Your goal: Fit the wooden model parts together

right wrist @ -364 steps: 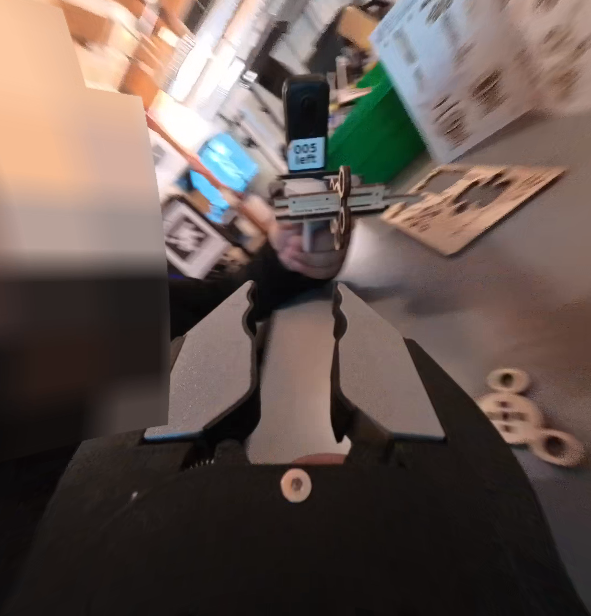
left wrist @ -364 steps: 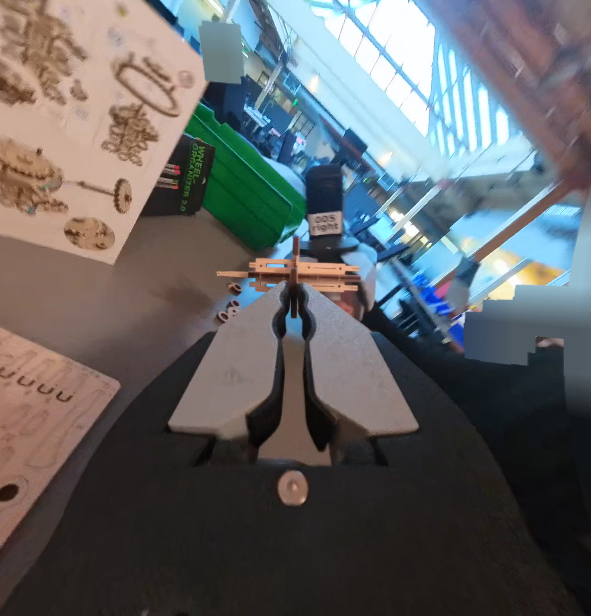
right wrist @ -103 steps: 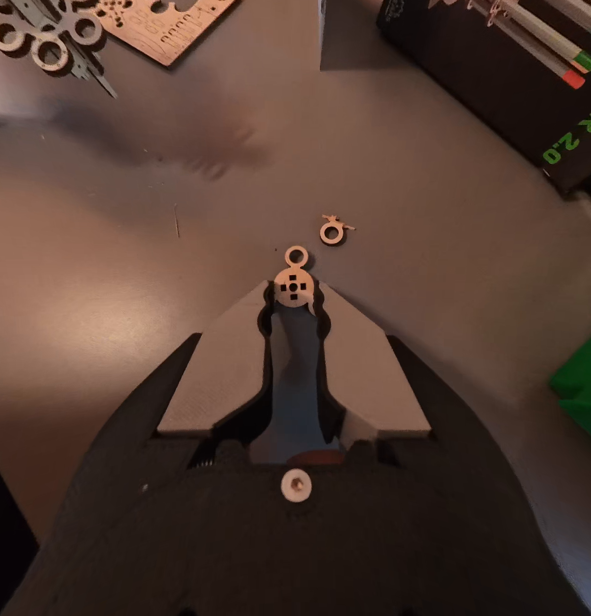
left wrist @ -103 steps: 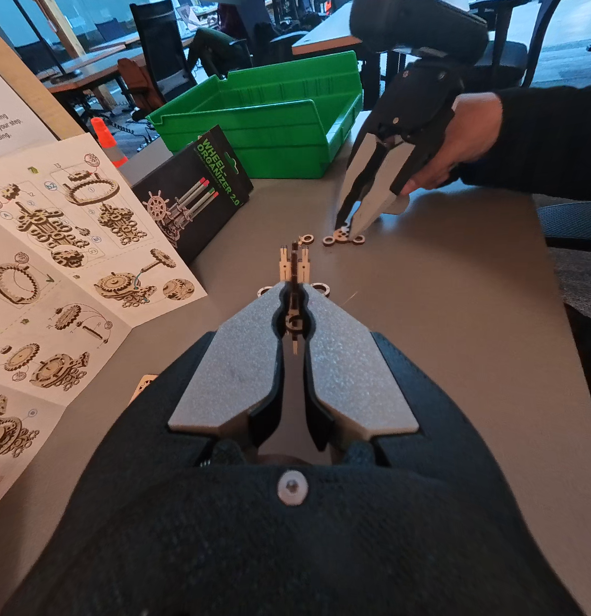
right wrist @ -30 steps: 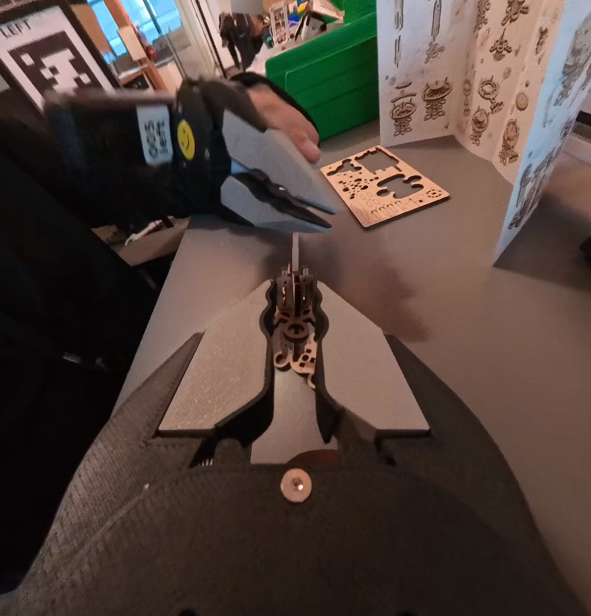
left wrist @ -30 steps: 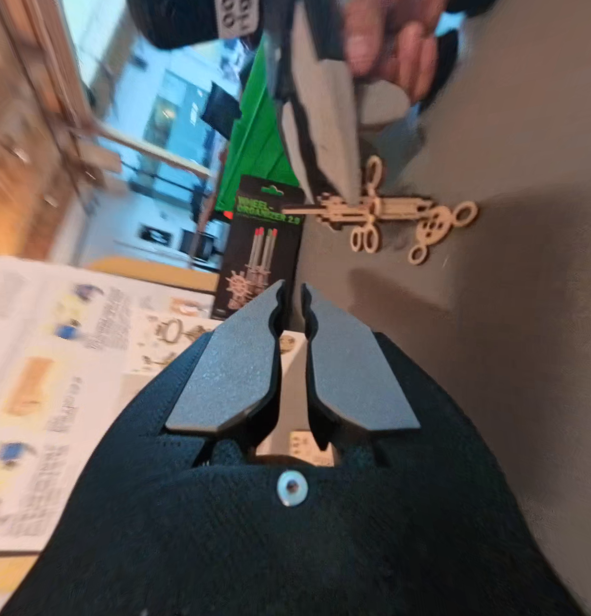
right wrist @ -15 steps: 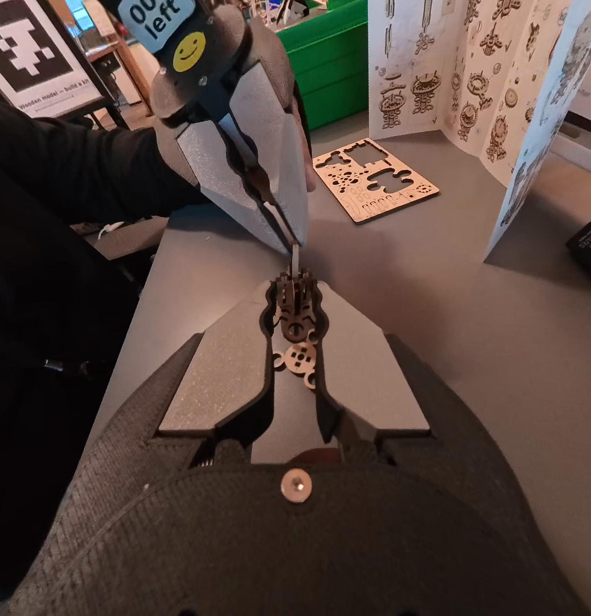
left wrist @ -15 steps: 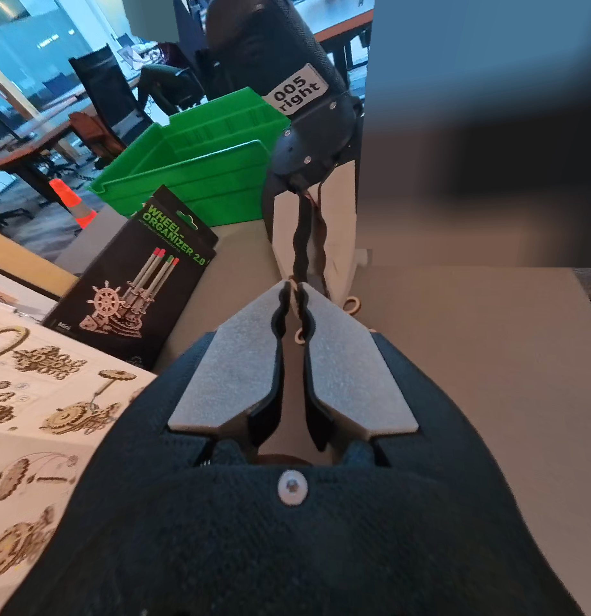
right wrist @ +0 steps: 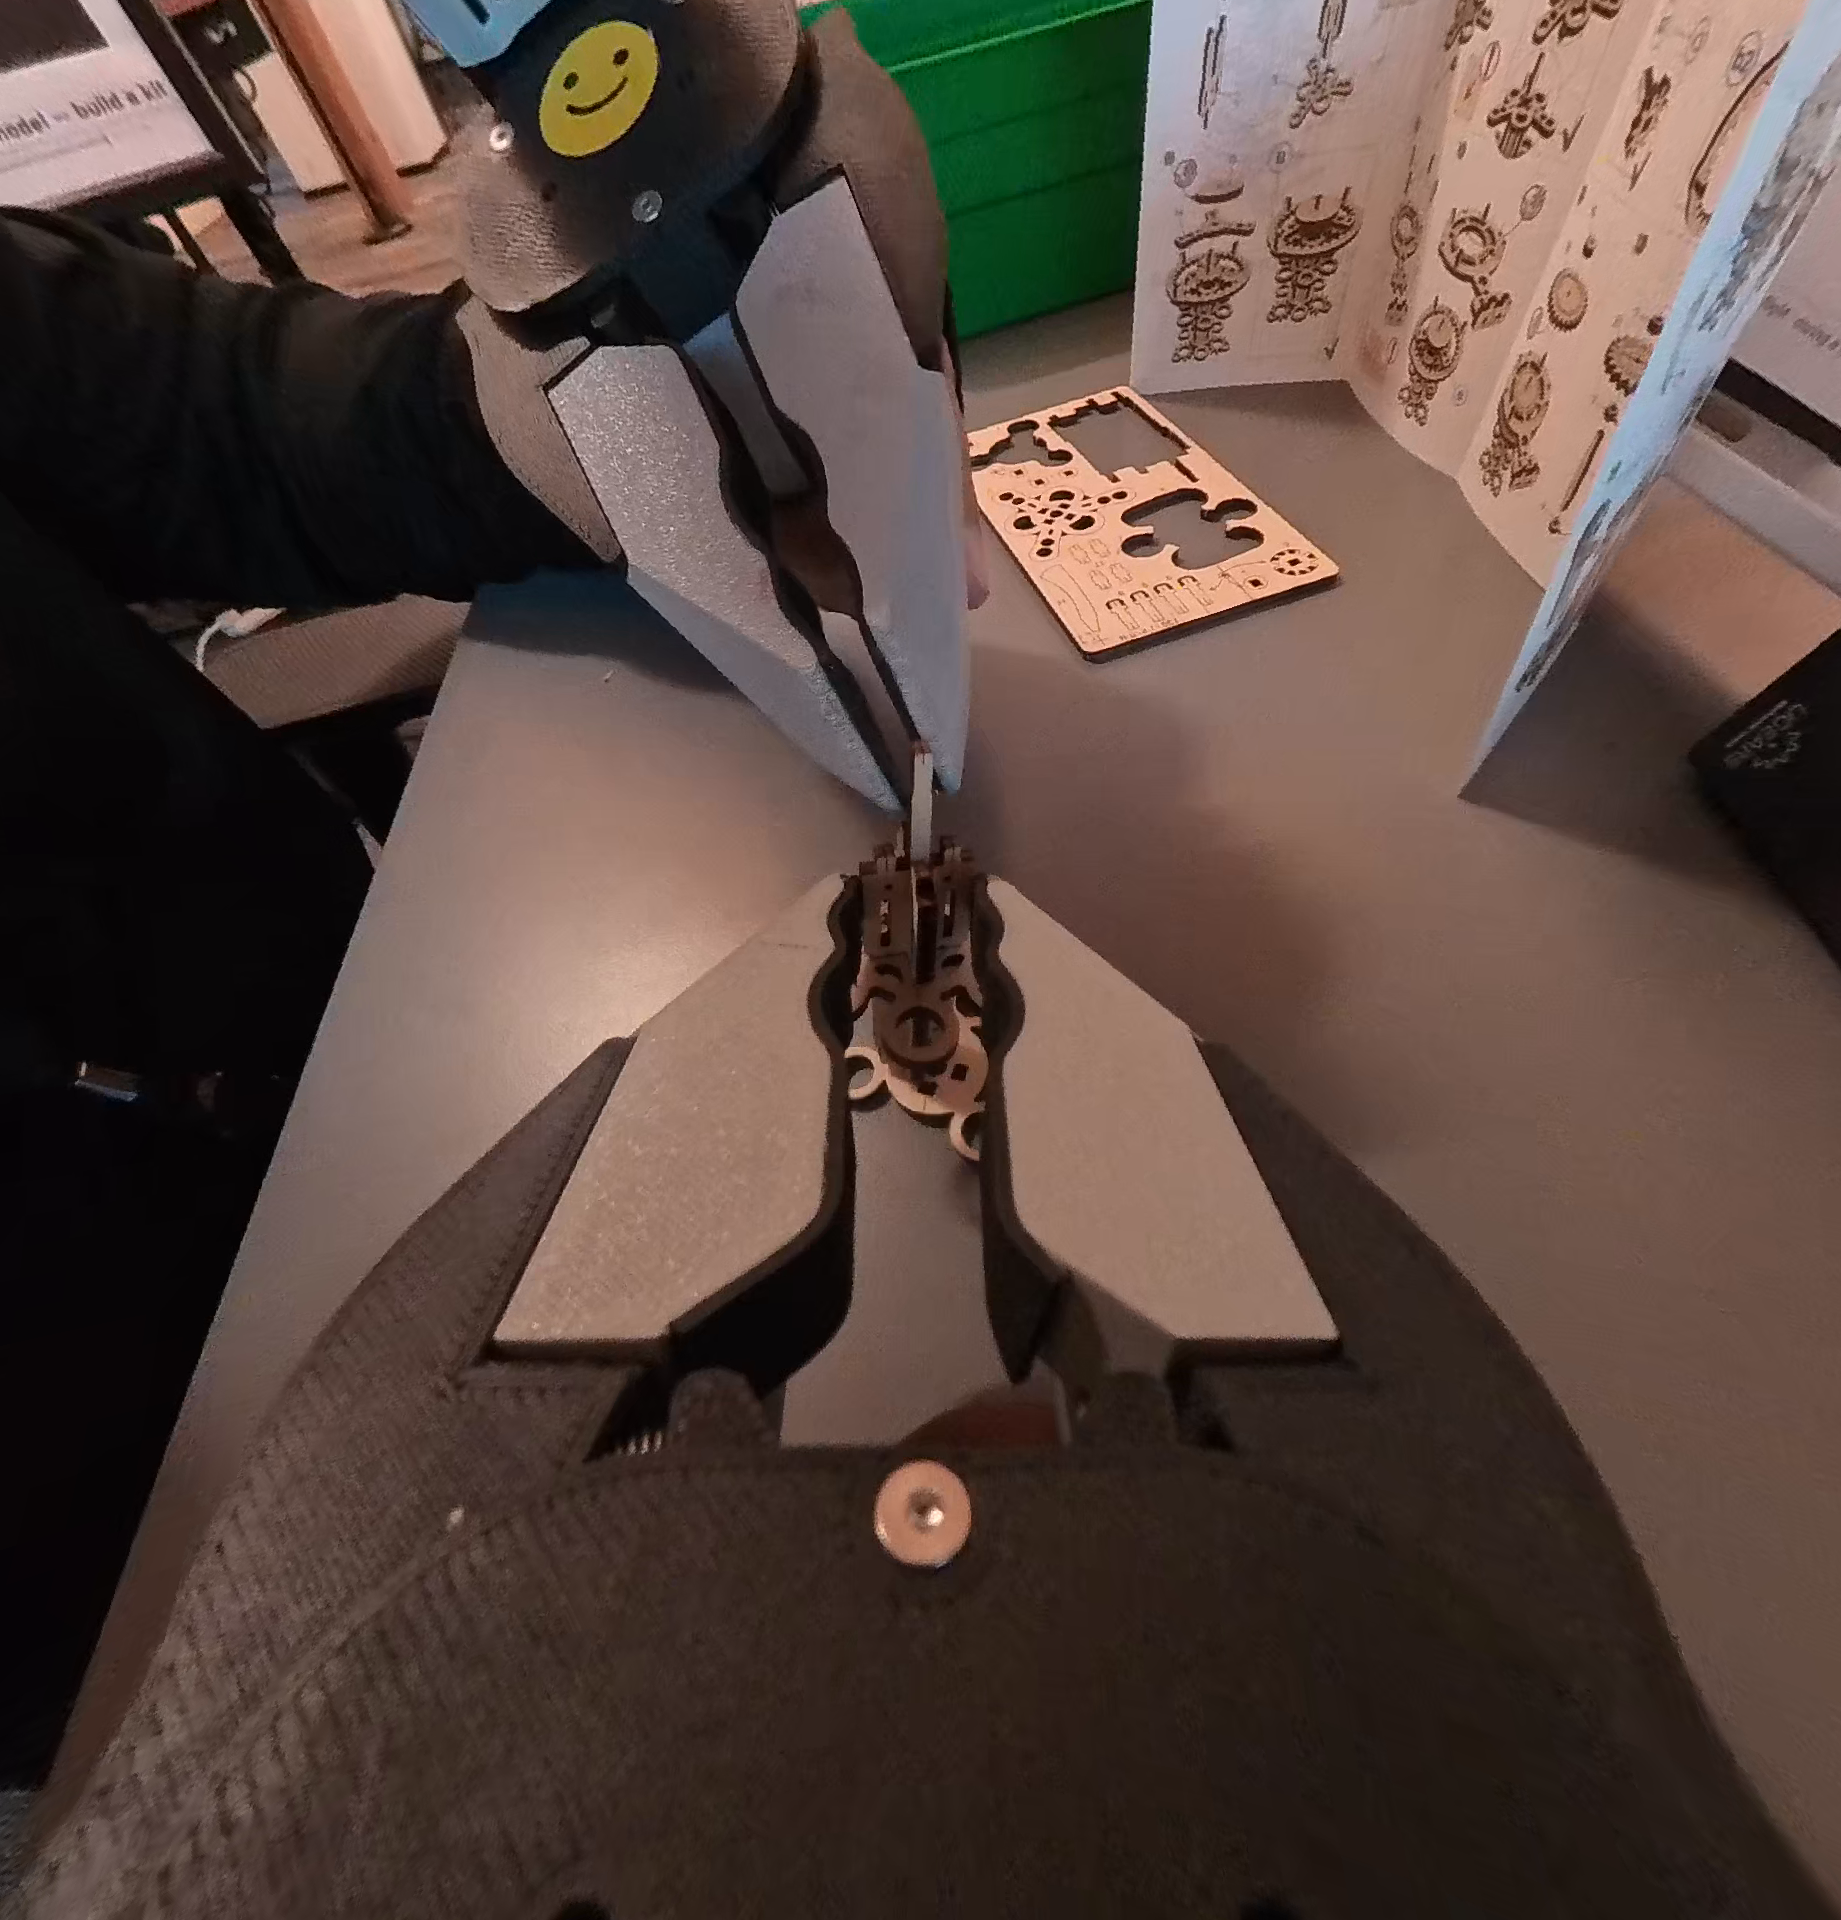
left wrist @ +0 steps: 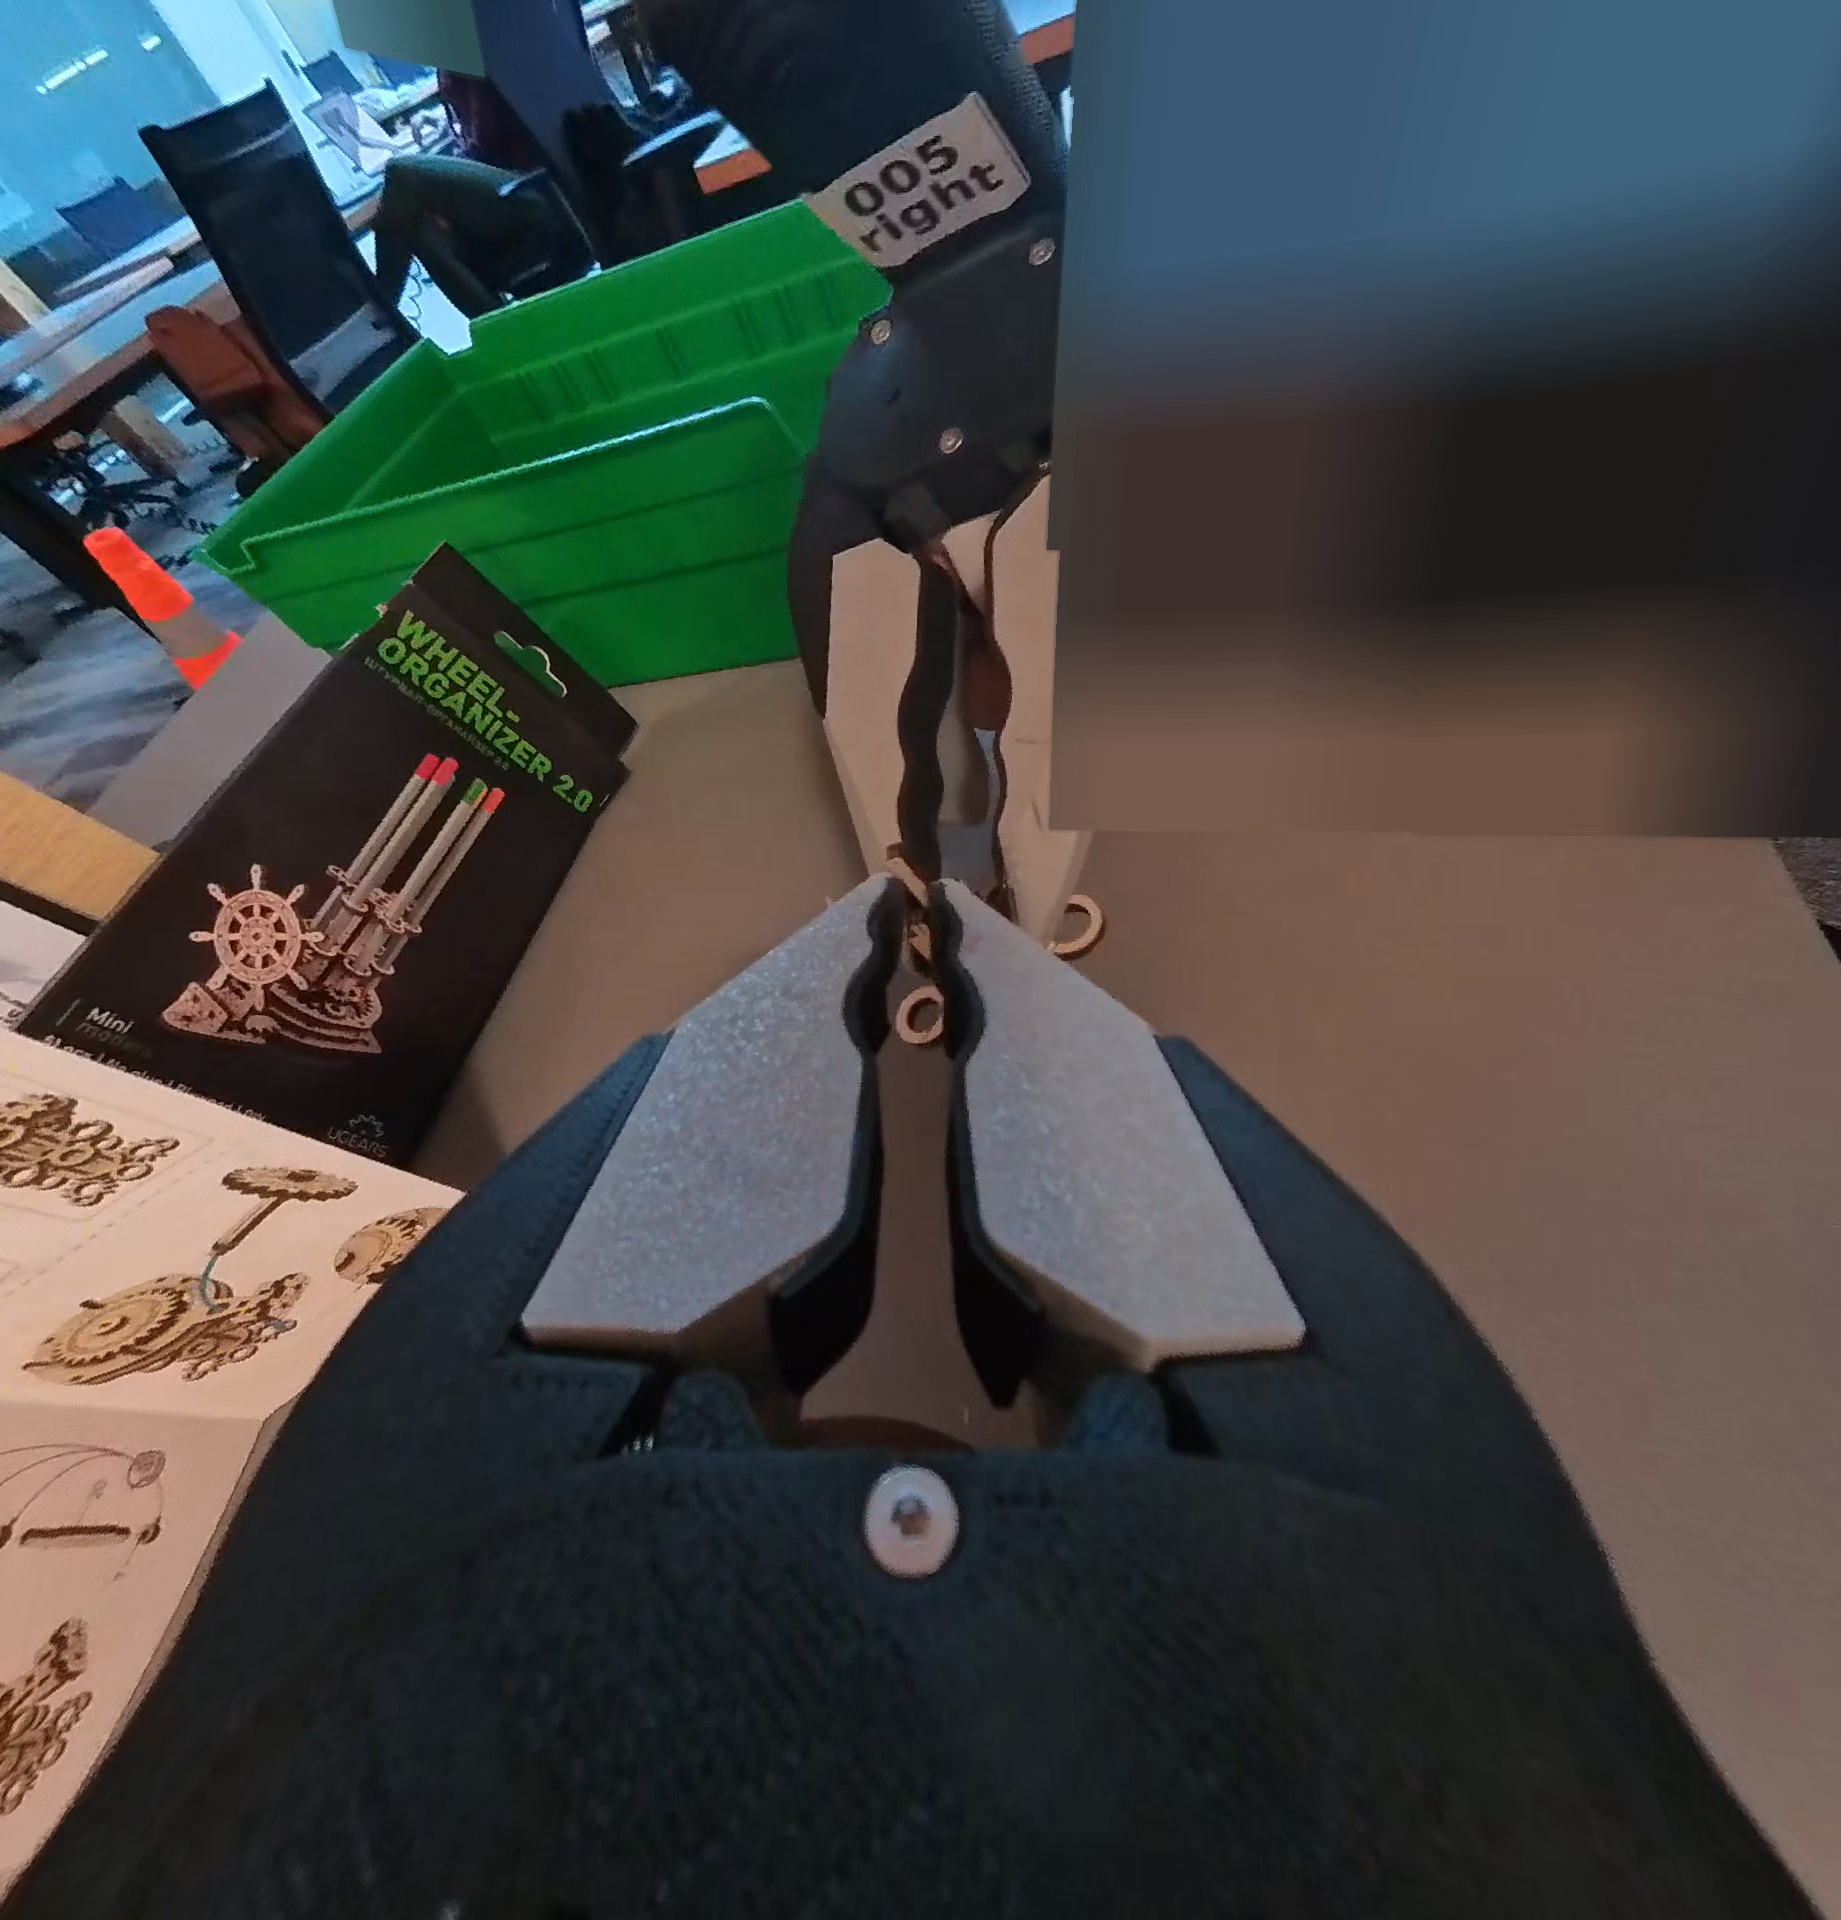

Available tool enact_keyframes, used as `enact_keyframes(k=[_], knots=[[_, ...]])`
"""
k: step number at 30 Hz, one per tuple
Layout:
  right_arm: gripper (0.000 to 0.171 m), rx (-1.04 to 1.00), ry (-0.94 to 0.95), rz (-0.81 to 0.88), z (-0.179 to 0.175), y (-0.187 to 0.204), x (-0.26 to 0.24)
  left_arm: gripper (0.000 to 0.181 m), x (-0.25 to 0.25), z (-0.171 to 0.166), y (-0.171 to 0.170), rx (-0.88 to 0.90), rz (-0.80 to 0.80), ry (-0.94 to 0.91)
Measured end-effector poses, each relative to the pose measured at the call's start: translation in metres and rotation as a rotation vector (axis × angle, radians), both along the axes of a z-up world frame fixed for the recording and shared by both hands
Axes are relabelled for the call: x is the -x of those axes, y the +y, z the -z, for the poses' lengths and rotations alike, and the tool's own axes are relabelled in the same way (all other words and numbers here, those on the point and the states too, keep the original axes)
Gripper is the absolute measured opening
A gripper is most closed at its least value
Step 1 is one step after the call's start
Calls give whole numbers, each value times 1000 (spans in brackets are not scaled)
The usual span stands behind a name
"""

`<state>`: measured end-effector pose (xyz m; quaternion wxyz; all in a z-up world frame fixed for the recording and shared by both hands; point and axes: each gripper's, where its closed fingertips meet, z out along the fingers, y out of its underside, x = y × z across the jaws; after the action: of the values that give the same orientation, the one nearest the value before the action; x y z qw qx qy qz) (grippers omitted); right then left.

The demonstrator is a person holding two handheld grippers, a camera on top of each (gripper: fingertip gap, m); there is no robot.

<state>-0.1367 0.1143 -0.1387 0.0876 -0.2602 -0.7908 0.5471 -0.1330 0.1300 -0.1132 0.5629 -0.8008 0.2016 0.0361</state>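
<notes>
My right gripper point(right wrist: 916, 883) is shut on the small wooden model point(right wrist: 921, 997), a stack of laser-cut plates with ring-shaped lobes, held just above the grey table point(right wrist: 1311, 987). A thin wooden strip point(right wrist: 923, 795) sticks out of the model's far end. My left gripper point(left wrist: 916, 909) comes in from the opposite side, and its tips are closed on the end of that strip. In the right wrist view the left gripper point(right wrist: 916, 784) points down from the upper left. In the left wrist view one ring of the model point(left wrist: 921, 1013) shows between the jaws, with the right gripper's fingers point(left wrist: 859, 675) straight ahead.
A punched wooden parts sheet point(right wrist: 1155, 520) lies on the table behind the grippers. A folded instruction sheet point(right wrist: 1467, 208) stands at the right. A black kit box point(left wrist: 376, 883) and a green bin point(left wrist: 583, 468) stand beyond. The table's edge point(right wrist: 376, 883) runs along the left. Less than 4 cm separates the two grippers' tips.
The left gripper swung round to face the right one, came in and closed its tips on the strip sticking out of the model. The right gripper kept holding the model almost still.
</notes>
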Motion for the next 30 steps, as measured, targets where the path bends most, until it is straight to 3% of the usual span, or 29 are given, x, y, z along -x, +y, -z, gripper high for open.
enact_keyframes(k=[30], knots=[[16,-79,36,257,-1,17,10,1,7,-1,15,3,-2,-16]])
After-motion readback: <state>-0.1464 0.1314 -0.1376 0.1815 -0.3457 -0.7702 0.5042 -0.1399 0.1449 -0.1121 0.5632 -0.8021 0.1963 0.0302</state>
